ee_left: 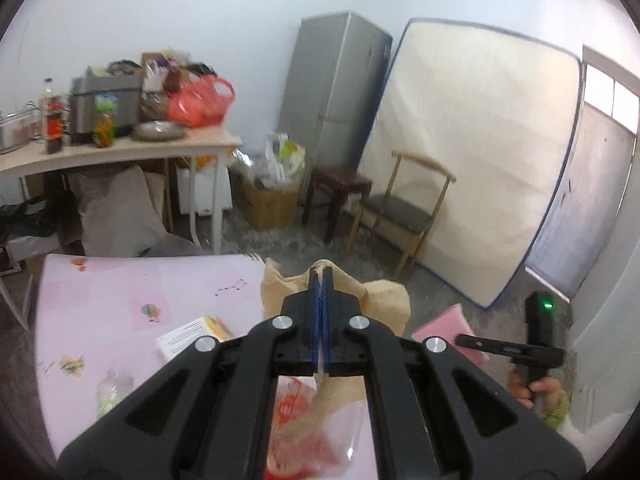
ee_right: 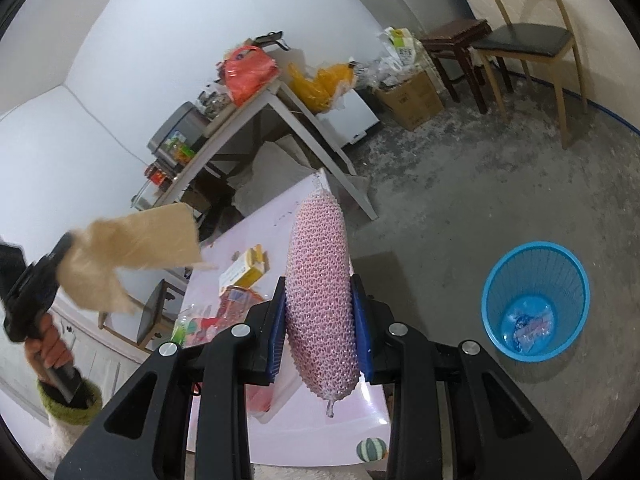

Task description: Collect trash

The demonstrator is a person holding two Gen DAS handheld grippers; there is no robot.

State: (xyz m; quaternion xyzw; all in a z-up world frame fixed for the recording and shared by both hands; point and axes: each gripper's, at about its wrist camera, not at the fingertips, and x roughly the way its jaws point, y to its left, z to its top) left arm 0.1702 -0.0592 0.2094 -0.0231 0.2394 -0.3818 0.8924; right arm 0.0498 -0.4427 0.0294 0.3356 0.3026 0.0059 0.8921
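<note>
A pink foam net sleeve (ee_right: 322, 304) is clamped between the fingers of the right gripper (ee_right: 323, 332), held lengthwise and lifted clear of the desk (ee_right: 288, 424), probably so that it can be carried over to the blue bin (ee_right: 536, 304) standing on the floor to the right, where some wrapping is already seen at the bottom. A piece of brown paper (ee_left: 336, 296) is pinched by the closed fingers of the left gripper (ee_left: 322, 312), which is raised above the desk edge; in the right wrist view the paper hangs loosely from it, well apart from the bin. More trash is left on the pink desk: a yellow and white carton (ee_right: 242, 270), a red wrapper (ee_left: 296, 420) and a clear bottle (ee_left: 112, 394). Both pieces appear ready for dropping, the sleeve being nearer the bin.
</note>
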